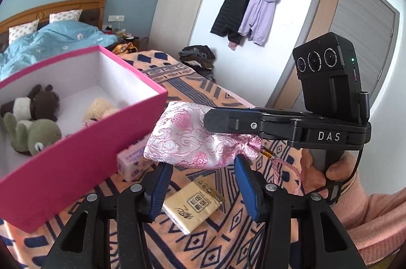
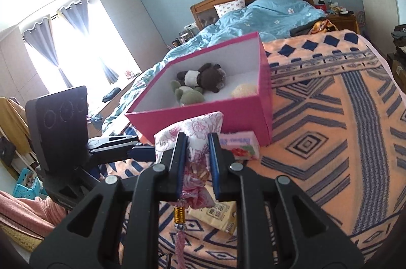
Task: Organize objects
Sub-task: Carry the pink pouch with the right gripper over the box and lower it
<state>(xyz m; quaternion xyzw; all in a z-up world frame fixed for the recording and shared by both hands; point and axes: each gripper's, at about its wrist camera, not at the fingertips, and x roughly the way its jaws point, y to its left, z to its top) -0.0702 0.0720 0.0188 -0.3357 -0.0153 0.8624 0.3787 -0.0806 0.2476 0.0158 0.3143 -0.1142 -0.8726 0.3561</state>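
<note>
A pink-and-white brocade pouch [image 1: 187, 139] with a tassel cord hangs in the air over the bed. My right gripper [image 2: 197, 139] is shut on the pouch [image 2: 195, 127] at its gathered neck; in the left wrist view the right gripper [image 1: 215, 121] reaches in from the right. My left gripper [image 1: 201, 163] sits just below the pouch with its blue pads [image 1: 159, 190] apart, and the pouch's lower edge covers their tips. An open pink box [image 1: 88, 142] stands to the left, holding a brown plush [image 1: 40, 101], a green plush [image 1: 33, 134] and a cream plush [image 1: 99, 109].
A yellow tissue pack [image 1: 192, 205] and a pink tissue pack [image 1: 132, 162] lie on the orange patterned blanket [image 2: 330, 116] below the grippers. A person's hand [image 1: 317, 167] in a pink sleeve holds the right gripper. Beyond the pink box [image 2: 203, 121] lies a blue quilt [image 2: 266, 15].
</note>
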